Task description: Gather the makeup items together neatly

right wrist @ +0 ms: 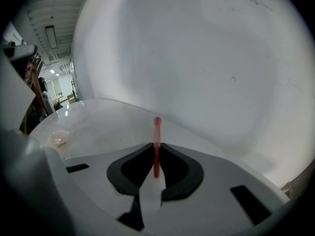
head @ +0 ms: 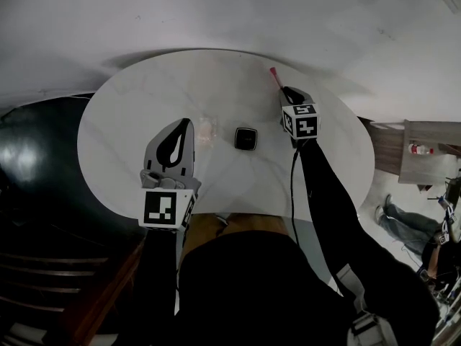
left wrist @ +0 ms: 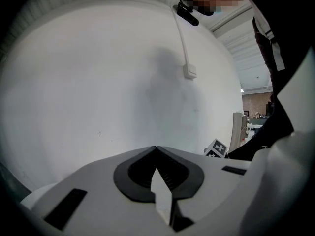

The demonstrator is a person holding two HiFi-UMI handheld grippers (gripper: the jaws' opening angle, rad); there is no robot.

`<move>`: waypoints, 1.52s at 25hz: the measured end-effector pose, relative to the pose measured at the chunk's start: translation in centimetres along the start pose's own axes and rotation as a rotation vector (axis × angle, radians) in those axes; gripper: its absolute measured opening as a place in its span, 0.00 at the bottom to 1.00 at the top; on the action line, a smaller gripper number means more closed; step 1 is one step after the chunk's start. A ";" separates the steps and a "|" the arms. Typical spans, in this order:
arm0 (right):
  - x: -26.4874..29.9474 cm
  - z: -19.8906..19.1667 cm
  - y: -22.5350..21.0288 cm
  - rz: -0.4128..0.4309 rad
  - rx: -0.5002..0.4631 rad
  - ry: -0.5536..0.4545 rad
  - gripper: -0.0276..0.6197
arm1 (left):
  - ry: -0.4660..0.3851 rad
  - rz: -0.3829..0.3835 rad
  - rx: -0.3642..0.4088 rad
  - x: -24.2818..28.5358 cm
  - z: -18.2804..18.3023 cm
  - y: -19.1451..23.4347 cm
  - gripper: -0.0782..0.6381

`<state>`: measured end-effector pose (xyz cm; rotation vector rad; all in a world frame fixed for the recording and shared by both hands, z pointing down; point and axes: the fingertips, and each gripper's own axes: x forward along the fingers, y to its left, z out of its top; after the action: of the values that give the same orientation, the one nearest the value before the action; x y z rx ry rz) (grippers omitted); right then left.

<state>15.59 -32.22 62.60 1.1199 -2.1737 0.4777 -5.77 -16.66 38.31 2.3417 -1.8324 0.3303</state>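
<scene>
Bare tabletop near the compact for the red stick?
Bare: round white table beyond the black square compact, and right of it toward the right gripper gripping the thin red stick. Crowded: pale translucent lump between compact and left gripper.

No word, number or brand can be read in any view. The only signs are black-and-white square code patterns without letters: one on the white left marker cube (head: 161, 208) of my left gripper (head: 188, 122), others on the white right marker cube (head: 301, 120) of my right gripper (head: 285, 90).
</scene>
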 end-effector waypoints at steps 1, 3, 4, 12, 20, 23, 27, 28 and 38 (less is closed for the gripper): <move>-0.4 0.2 0.0 -0.005 0.005 -0.011 0.14 | -0.003 -0.003 0.002 0.0 0.0 0.0 0.13; -1.5 0.6 0.2 -0.017 0.020 -0.032 0.14 | -0.007 -0.015 0.003 0.0 0.1 -0.1 0.13; -2.1 0.6 0.3 -0.024 0.029 -0.039 0.14 | -0.010 -0.023 0.004 0.0 0.1 -0.2 0.13; -6.9 -0.3 2.7 -0.095 0.092 -0.068 0.14 | -0.034 -0.116 0.014 0.2 0.7 -1.3 0.13; -10.7 -4.1 4.5 -0.196 0.192 -0.030 0.14 | -0.063 -0.222 0.031 0.8 1.7 -2.7 0.13; -11.3 -5.5 5.4 -0.215 0.233 -0.010 0.14 | -0.066 -0.259 0.044 0.8 1.8 -3.5 0.13; -11.6 -7.2 6.3 -0.235 0.286 0.015 0.14 | -0.064 -0.297 0.051 0.7 1.8 -4.2 0.13; -11.6 -7.7 6.4 -0.236 0.300 0.021 0.14 | -0.063 -0.305 0.052 0.7 1.8 -4.3 0.13; -10.8 -11.5 7.4 -0.250 0.448 0.084 0.14 | -0.048 -0.318 0.064 0.2 1.7 -4.4 0.13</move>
<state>18.47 -15.05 63.38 1.5543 -1.8665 0.9078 -1.34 -16.23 36.79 2.6520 -1.4524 0.2967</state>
